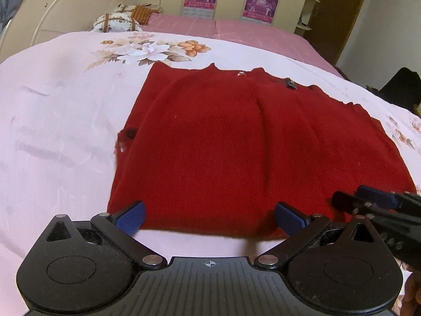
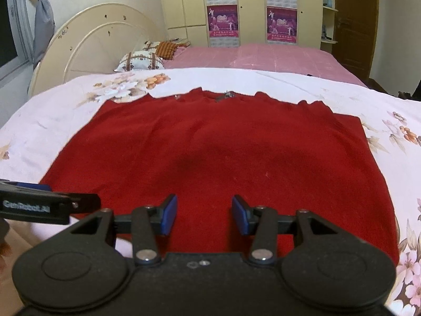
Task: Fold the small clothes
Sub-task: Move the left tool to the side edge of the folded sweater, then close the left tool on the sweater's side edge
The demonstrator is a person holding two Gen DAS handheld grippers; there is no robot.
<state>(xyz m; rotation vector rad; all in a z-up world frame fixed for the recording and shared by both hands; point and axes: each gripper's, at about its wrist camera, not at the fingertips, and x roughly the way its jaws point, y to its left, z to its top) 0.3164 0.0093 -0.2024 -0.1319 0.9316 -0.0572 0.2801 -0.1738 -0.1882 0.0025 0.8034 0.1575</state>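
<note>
Sweater (image 1: 236, 142), red knit, spread flat on floral bedsheet (image 1: 52, 105) for folding — left gripper (image 1: 209, 217) wide, right gripper (image 2: 204, 214) half-open, both empty above its near hem.

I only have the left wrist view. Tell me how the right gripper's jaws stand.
Observer: The right gripper is open over the red sweater's near hem, gripping nothing.
Operator: Report the sweater's right edge.
Observer: It lies flat on the floral bedsheet, right down to the near corner.
Operator: Say what is left of the headboard.
Observer: A window, with a tied grey curtain beside it.
</note>
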